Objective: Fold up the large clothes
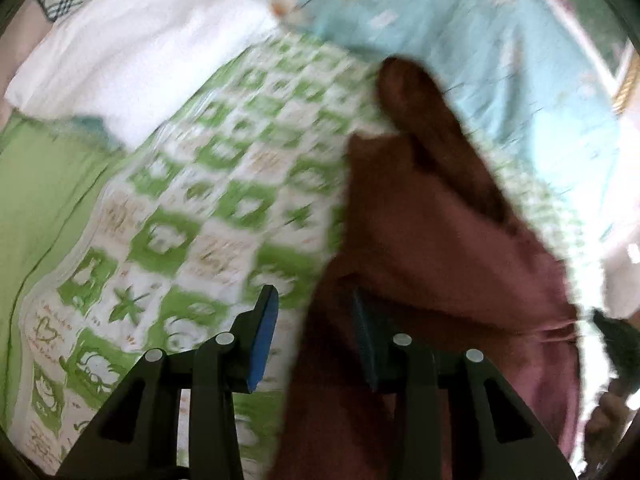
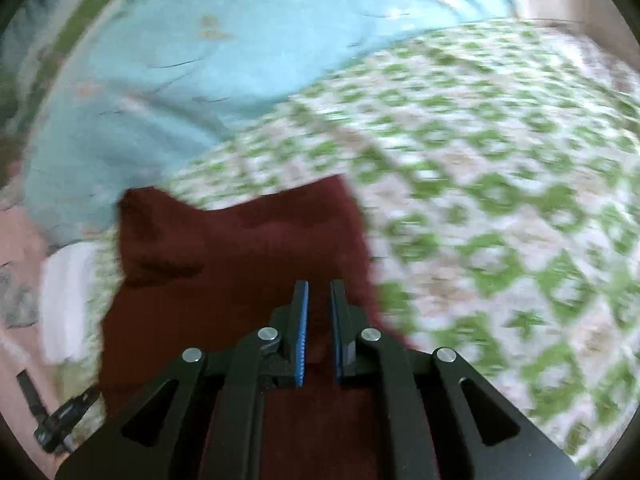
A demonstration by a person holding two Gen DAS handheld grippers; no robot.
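Right tool [image 2: 319, 308] pinches the maroon garment [image 2: 240, 248]; left tool [image 1: 316, 320] spread, cloth draped over one finger.

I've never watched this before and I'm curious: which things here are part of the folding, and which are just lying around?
Part of the job: dark maroon cloth garment; left gripper; right gripper.

Lying about: green-and-white patterned bedspread; light blue floral quilt; white pillow.

Green-patterned bed sheet [image 1: 208, 184] (blurred) — maroon garment [image 2: 240, 248] atop
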